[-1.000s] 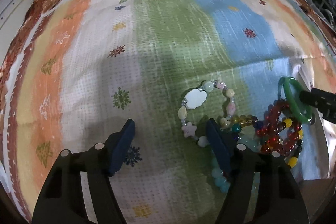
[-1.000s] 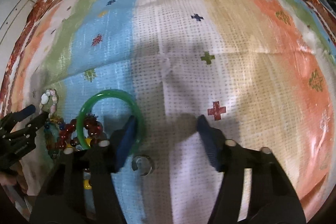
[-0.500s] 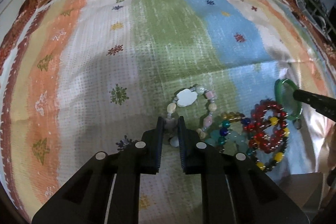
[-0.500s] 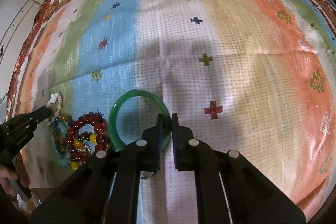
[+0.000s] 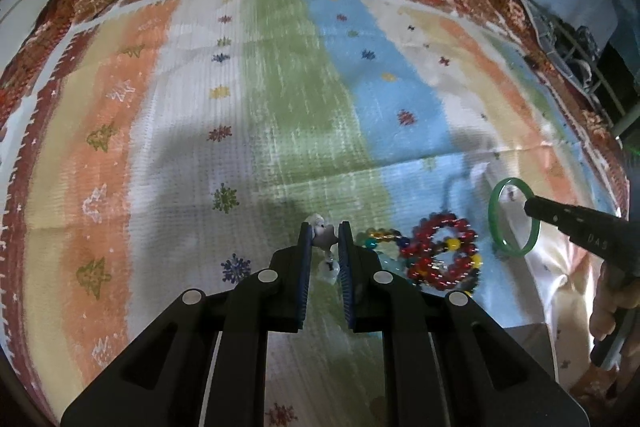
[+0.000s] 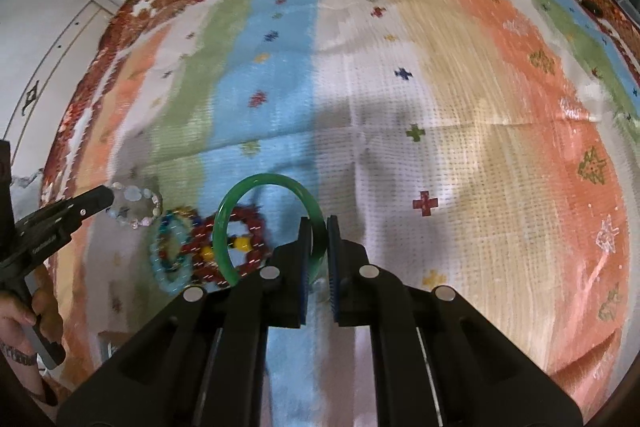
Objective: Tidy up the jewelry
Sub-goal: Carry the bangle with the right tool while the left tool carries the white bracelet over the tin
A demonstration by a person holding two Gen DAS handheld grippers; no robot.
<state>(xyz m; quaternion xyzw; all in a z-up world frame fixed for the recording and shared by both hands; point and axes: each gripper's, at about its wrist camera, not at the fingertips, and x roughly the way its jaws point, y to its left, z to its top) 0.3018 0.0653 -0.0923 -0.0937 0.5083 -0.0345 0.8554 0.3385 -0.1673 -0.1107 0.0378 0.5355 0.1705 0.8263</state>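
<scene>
Beside the red bead bracelet, which lies flat on the striped cloth as the middle of a small heap, both pairs of tongs already carry something. The left tongs are clamped on the pale shell bracelet; seen from the right wrist, that bracelet hangs as an open loop off the tips, on the far side of the heap from the green bangle. The right tongs are pinched on the bangle's rim, and its ring stands tilted up off the cloth, overlapping the red bead bracelet in that view. A teal and mixed-colour bead bracelet sits touching the red one on the shell bracelet's side.

So the two held pieces flank the heap, left hand on one side and right hand on the other. Judged from this, each piece should be carried outward, away from the red bracelet, so neither loop snags the beads left lying. No tray or box for them is clearly visible.
</scene>
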